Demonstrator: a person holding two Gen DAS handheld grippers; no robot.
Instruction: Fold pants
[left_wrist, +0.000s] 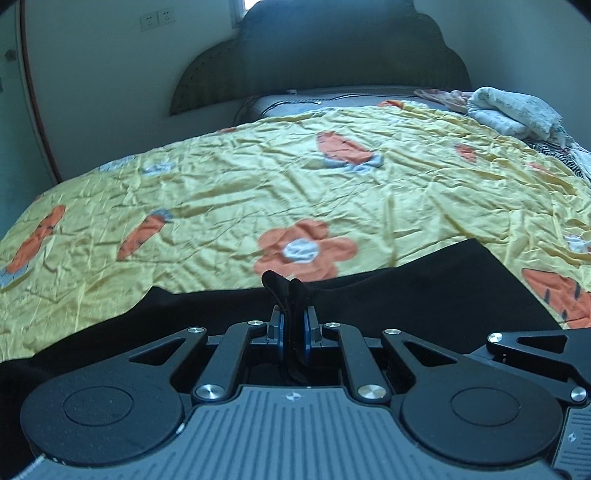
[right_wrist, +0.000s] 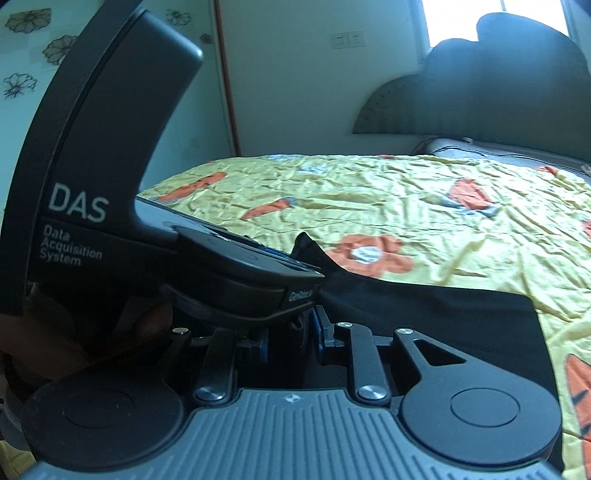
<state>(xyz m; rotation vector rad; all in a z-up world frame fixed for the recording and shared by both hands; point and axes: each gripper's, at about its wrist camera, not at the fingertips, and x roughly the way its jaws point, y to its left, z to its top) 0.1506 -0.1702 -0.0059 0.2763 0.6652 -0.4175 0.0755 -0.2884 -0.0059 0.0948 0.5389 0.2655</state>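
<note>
Black pants (left_wrist: 424, 295) lie across the near part of the bed, one straight edge running to the right (right_wrist: 461, 317). My left gripper (left_wrist: 294, 321) is shut on a raised fold of the black cloth, which sticks up between its blue pads. In the right wrist view the left gripper's body (right_wrist: 110, 166), marked DAS, fills the left side and covers part of my right gripper (right_wrist: 291, 332). The right gripper's blue pads (right_wrist: 318, 328) stand close together with dark cloth between them. The two grippers are side by side, almost touching.
A crumpled yellow bedspread (left_wrist: 258, 177) with orange flowers and carrots covers the bed. A dark headboard (left_wrist: 332, 55) stands at the far end. Folded clothes (left_wrist: 509, 110) are piled at the far right. A hand (right_wrist: 147, 321) shows under the left gripper.
</note>
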